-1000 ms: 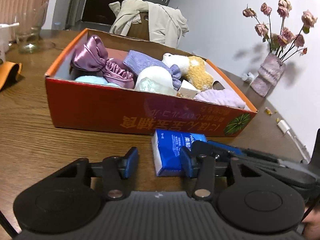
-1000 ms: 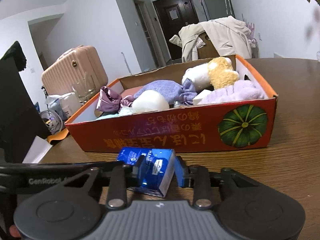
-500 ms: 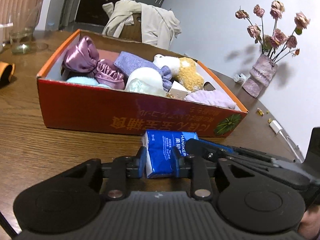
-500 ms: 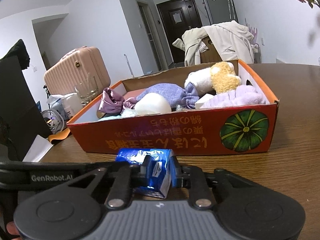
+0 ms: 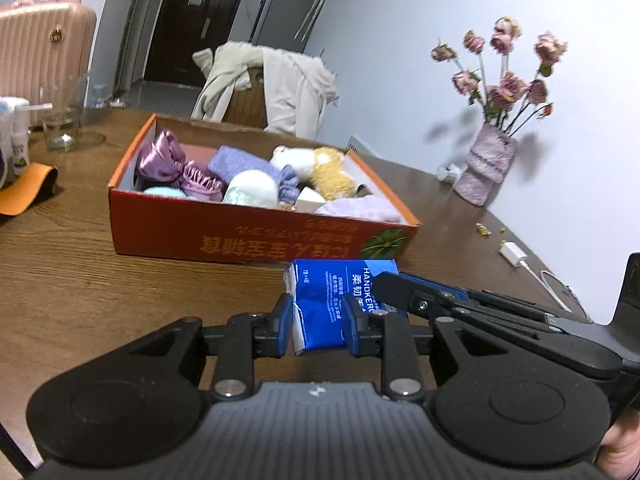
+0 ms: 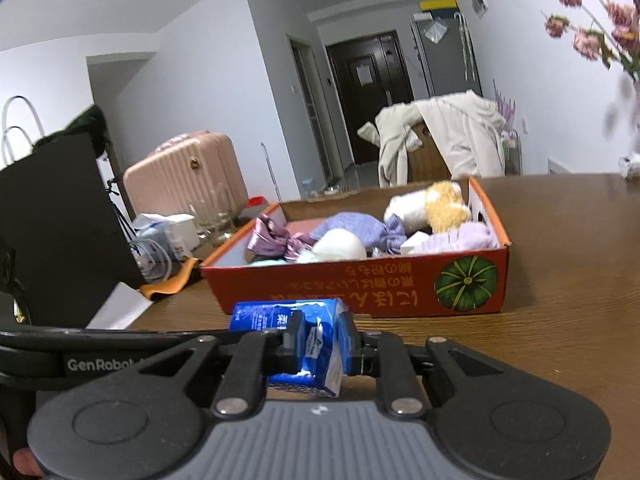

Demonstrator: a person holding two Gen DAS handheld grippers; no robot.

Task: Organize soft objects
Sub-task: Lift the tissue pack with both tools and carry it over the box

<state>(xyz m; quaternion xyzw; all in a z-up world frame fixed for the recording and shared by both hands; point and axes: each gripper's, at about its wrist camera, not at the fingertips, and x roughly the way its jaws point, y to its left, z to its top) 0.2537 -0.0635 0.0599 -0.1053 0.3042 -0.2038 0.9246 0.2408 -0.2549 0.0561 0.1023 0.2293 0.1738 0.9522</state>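
A: We've got both sets of jaws pinching the blue plastic-wrapped tissue pack (image 5: 320, 304), left gripper (image 5: 316, 322) and right gripper (image 6: 318, 344) together.

B: Where's the pack?

A: Above the brown wooden tabletop (image 5: 80, 280), just in front of the orange cardboard box (image 5: 248, 236). Beyond it, the plush toys (image 5: 316, 168) lie inside that box.

The tissue pack's (image 6: 310, 334) middle was covered by the right tool's (image 6: 320, 346) fingers, and its underside could not be seen. The small print on its blue wrapper (image 5: 326, 304) was too fine to read. The floor of the orange box (image 5: 256, 234) lay hidden under the soft things. The pink suitcase (image 5: 40, 52) was cut by the left edge.
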